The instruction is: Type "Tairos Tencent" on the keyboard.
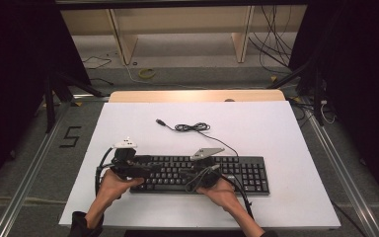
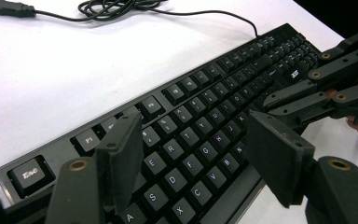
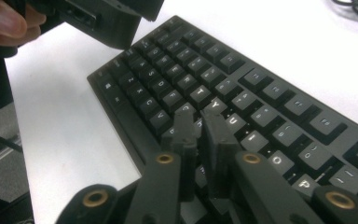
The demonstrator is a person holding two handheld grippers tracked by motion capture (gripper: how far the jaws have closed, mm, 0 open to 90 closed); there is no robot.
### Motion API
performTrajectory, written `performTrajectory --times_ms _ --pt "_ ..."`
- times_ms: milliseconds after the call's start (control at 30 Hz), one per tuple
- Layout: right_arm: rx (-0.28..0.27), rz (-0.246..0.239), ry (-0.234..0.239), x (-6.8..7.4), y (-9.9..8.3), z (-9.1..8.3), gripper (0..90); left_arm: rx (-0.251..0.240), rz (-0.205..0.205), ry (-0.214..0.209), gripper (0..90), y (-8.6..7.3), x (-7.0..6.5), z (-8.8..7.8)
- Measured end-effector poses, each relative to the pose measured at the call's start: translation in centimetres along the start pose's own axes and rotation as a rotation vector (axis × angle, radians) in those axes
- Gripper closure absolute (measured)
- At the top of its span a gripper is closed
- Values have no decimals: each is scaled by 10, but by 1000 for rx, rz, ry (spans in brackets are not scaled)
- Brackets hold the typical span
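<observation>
While both hands hover low over the black keyboard point(image 1: 202, 174), which lies across the near half of the white board point(image 1: 128, 123) covering the table, each gripper works its own end of the letter keys. The left gripper point(image 2: 193, 156) sits above the keyboard's left end with its jaws spread wide apart; in the left gripper view the letter keys around E, R, F, G, D and C show in the gap between the two pads, and nothing is pinched. The Esc key point(image 2: 28, 174) lies at the near corner of that view. The right gripper point(image 3: 200, 133) hangs over the middle of the keyboard, its jaws drawn almost together with only a thin slit left between them and nothing caught in it; their tips point down at the keys near the Y key point(image 3: 216, 105), though whether they touch a key I cannot tell. From the keyboard's far edge its thin black cable point(image 1: 212, 138) runs away across the board to a loose coil point(image 1: 191, 127) and ends in a USB plug point(image 1: 161, 122) lying flat on the white surface.
</observation>
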State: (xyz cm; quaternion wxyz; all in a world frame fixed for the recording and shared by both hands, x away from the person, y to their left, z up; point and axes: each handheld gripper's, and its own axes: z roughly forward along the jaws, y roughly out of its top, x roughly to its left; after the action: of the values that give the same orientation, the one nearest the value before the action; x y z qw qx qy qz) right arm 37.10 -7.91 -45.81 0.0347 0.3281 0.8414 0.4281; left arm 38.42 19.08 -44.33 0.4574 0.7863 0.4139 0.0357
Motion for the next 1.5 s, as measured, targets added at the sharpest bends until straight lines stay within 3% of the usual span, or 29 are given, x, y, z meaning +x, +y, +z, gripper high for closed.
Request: performTrajectory --times_ms 533,1500 --pt "57 -39 -10 8 -2 20 900 -11 0 5 359 -1 0 -3" --pt "98 -58 -32 8 -7 31 900 -20 6 5 356 -2 0 -4"
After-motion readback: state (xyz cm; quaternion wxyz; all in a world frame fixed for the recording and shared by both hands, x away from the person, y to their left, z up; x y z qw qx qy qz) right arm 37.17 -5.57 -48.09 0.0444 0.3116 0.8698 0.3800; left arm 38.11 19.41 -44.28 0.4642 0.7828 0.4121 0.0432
